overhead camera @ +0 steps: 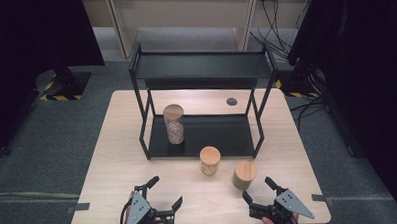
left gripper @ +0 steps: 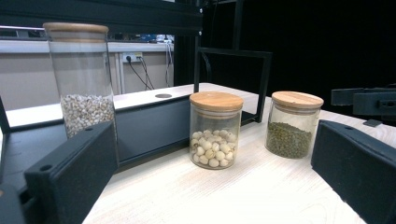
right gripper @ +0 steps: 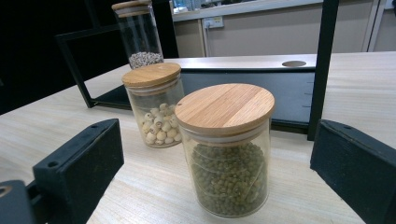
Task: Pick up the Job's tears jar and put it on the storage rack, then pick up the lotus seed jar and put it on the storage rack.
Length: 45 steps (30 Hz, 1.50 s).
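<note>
A: Looks like barely started — probably loading jars onto the black rack [overhead camera: 200,67]. One tall jar [overhead camera: 174,124] of pale grain already standing on the rack's bottom shelf, left side. Two short jars waiting on the worktop [overhead camera: 113,160] in front of the rack.

B: Agreed, roughly a third done at a guess. Which short one goes next?

A: Hard to call. Green-bean jar [right gripper: 227,149] sitting right ahead of the right hand-held gripper [overhead camera: 259,189], near it but not touching. Jaws spread wide, nothing between them. Same story for the left hand-held gripper [overhead camera: 163,192] — released, empty, low by the near edge of the worktop. White-seed jar [left gripper: 215,129] standing just in front of the rack's lower shelf, a bit left of the green one.

B: Count check?

A: Three jars total, all upright, all with wooden lids: one tall, two short. One rack with two shelves, top shelf bare. Two hand-held grippers, one per hand. One round hole [overhead camera: 231,101] in the worktop behind the rack.

B: So two jars left to lift and shelve, no grasp made yet.
</note>
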Each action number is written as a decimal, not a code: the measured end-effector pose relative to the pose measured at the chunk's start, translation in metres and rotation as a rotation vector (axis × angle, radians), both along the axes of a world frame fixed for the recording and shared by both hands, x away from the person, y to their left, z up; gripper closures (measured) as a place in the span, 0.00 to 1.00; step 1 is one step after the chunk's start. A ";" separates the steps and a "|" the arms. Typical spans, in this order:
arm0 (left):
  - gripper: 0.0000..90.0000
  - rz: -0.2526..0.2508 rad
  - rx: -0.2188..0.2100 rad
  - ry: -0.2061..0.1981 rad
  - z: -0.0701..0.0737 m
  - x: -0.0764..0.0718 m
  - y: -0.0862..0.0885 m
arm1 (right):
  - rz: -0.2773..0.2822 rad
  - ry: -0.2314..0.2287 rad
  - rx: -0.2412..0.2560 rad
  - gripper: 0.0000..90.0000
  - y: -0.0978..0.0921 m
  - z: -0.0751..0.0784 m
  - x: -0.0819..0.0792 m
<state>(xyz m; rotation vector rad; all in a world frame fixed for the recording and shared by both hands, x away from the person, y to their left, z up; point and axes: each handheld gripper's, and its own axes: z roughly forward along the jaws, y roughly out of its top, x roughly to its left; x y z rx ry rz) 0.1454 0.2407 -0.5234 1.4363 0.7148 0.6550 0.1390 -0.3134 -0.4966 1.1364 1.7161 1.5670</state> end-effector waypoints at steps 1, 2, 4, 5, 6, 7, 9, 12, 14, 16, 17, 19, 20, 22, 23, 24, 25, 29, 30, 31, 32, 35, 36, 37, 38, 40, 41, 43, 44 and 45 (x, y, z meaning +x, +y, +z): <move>0.00 0.000 0.000 0.000 0.000 0.000 0.000 | 0.001 -0.001 0.001 0.03 0.000 0.000 0.000; 0.00 -0.001 0.001 -0.001 0.000 0.000 0.000 | 0.001 -0.003 0.001 0.03 0.000 0.000 0.000; 0.00 -0.001 0.002 -0.003 0.000 0.000 0.000 | 0.001 -0.002 0.002 0.03 -0.001 0.000 0.000; 0.00 0.000 0.000 -0.002 0.000 0.000 0.000 | 0.001 -0.001 0.004 0.03 -0.001 0.000 0.001; 0.00 0.002 -0.002 0.000 -0.001 0.000 0.000 | 0.002 -0.001 0.003 0.03 -0.001 0.000 0.001; 0.00 0.008 0.000 0.002 -0.001 0.000 0.001 | 0.003 -0.002 0.003 0.03 -0.001 0.000 0.001; 0.00 0.018 0.004 -0.001 -0.001 -0.001 0.002 | 0.004 -0.004 0.003 0.03 0.000 0.000 0.001; 0.00 0.025 0.000 -0.003 -0.001 -0.002 0.003 | 0.006 -0.005 0.005 0.03 0.000 0.000 0.001; 0.00 0.029 0.000 -0.004 -0.001 -0.003 0.004 | 0.009 -0.006 0.005 0.03 0.000 0.000 0.002; 0.00 0.029 -0.003 -0.002 -0.001 -0.003 0.004 | 0.009 -0.006 0.006 0.03 0.000 0.000 0.003; 0.00 0.026 -0.006 0.001 -0.002 -0.003 0.004 | 0.008 -0.005 0.006 0.03 0.000 0.000 0.003; 0.00 0.020 -0.002 0.001 -0.002 -0.002 0.004 | 0.011 -0.010 0.002 0.03 0.000 0.000 0.002; 0.00 0.020 0.000 0.000 -0.002 -0.002 0.004 | 0.011 -0.012 0.003 0.03 0.000 0.000 0.001; 0.00 0.018 0.002 0.000 -0.002 -0.001 0.004 | 0.010 -0.013 0.004 0.03 0.000 0.001 0.000; 0.00 0.017 0.004 -0.001 -0.002 0.000 0.004 | 0.009 -0.014 0.003 0.03 0.000 0.000 0.000; 0.00 0.017 0.007 -0.003 -0.002 0.000 0.004 | 0.008 -0.014 0.004 0.03 0.000 0.000 -0.001; 0.00 0.018 0.012 -0.005 -0.003 0.000 0.004 | 0.008 -0.014 0.004 0.03 0.000 0.001 -0.002; 0.00 0.013 0.015 -0.010 -0.003 0.000 0.006 | 0.014 -0.021 -0.001 0.03 0.003 0.001 -0.004; 0.00 0.012 0.015 -0.011 -0.003 0.000 0.006 | 0.016 -0.020 -0.001 0.03 0.004 0.001 -0.004; 0.00 0.014 0.016 -0.013 -0.003 -0.001 0.006 | 0.019 -0.021 -0.001 0.03 0.004 0.002 -0.004; 0.00 0.016 0.019 -0.016 -0.003 -0.001 0.007 | 0.024 -0.023 -0.001 0.03 0.005 0.002 -0.005; 0.00 0.018 0.020 -0.019 -0.003 -0.001 0.007 | 0.035 -0.026 -0.003 0.03 0.008 0.003 -0.005; 0.00 0.017 0.022 -0.021 -0.003 -0.001 0.007 | 0.041 -0.027 -0.002 0.03 0.008 0.003 -0.005; 0.00 0.017 0.022 -0.021 -0.003 -0.001 0.007 | 0.045 -0.031 -0.002 0.03 0.009 0.003 -0.006; 0.00 0.016 0.022 -0.021 -0.003 -0.001 0.007 | 0.051 -0.031 0.002 0.03 0.010 0.004 -0.007; 0.00 0.014 0.021 -0.020 -0.003 -0.001 0.007 | 0.063 -0.035 0.002 0.03 0.013 0.005 -0.009; 0.00 0.012 0.017 -0.019 -0.003 -0.001 0.008 | 0.069 -0.038 0.005 0.03 0.015 0.005 -0.009; 0.00 0.007 0.013 -0.020 -0.003 -0.001 0.008 | 0.083 -0.041 0.006 0.03 0.019 0.006 -0.010; 0.00 0.005 0.012 -0.020 -0.003 -0.001 0.008 | 0.090 -0.041 0.008 0.03 0.021 0.007 -0.010; 0.00 0.001 0.008 -0.014 -0.003 -0.001 0.008 | 0.098 -0.042 0.009 0.03 0.023 0.007 -0.010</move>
